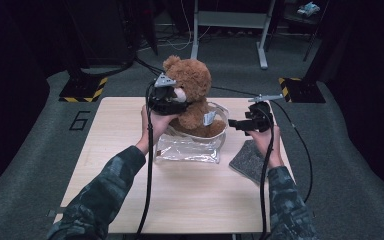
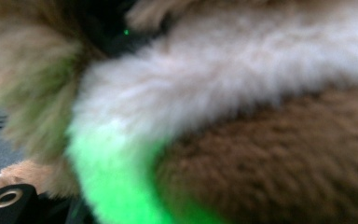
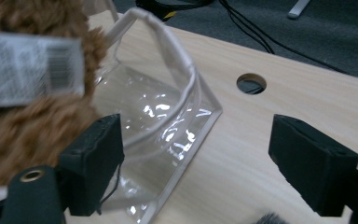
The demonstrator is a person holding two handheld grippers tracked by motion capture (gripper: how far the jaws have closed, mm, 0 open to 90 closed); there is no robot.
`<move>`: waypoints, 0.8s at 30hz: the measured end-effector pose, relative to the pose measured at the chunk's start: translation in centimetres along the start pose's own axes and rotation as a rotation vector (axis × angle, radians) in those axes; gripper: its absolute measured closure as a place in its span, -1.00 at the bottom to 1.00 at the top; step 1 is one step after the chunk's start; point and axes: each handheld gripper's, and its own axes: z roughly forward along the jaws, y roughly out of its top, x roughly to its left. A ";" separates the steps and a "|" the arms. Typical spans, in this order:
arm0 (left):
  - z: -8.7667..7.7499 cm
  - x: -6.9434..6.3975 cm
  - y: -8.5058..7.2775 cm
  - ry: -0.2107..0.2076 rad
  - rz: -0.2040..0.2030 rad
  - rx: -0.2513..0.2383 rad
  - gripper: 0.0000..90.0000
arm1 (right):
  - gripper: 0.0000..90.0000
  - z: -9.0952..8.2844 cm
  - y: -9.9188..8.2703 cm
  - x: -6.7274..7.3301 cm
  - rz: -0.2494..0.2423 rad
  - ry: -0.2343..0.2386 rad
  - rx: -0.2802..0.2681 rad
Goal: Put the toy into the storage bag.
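Two grippers are at work over your light wooden table [image 1: 130, 200], one in each of your hands. On the left, your left gripper [image 1: 166, 100] is pressed into the fluffy brown teddy bear [image 1: 192, 95] at about neck height, just under the muzzle; in the left gripper view the pale muzzle fur [image 2: 223, 70] and the darker brown body fur [image 2: 284, 158] crowd right up to the lens, so the jaws themselves are buried and you cannot tell whether they clench the fur or merely rest in it. The bear sits upright with its lower body inside the clear plastic pouch with white edging [image 1: 190, 147], which lies near the middle of the table with its mouth gaping around the bear. A white printed label [image 3: 28, 67] hangs from the bear's side, facing your right hand. Further right, your right gripper [image 1: 236, 124] hovers beside the pouch's right rim [image 3: 168, 60] with its jaws apart, gripping nothing; the near jaw stands just in front of the clear wall. Rightmost, a grey fuzzy flat pad [image 1: 250, 161] lies on the table under your right wrist.
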 end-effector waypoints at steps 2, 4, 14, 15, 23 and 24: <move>0.0 -0.1 0.1 -0.001 0.002 0.000 0.07 | -0.49 0.8 1.0 0.0 -0.006 0.007 0.007; 0.1 -0.2 0.2 -0.005 0.011 0.009 0.07 | -0.33 2.1 2.7 0.0 -0.018 0.030 0.010; -0.2 -0.4 0.3 -0.020 0.027 0.022 0.07 | 0.78 7.1 6.1 1.4 -0.061 0.040 0.097; -0.2 -0.4 0.3 -0.020 0.027 0.022 0.07 | 0.85 7.3 6.2 1.5 -0.049 0.032 0.095; -1.2 -0.9 -0.1 -0.028 0.043 0.045 0.09 | 0.93 7.0 5.8 -0.3 0.121 -0.028 0.054; -1.0 -1.0 -0.3 -0.028 0.043 0.053 0.09 | 0.93 7.0 5.6 -0.8 0.141 -0.038 0.059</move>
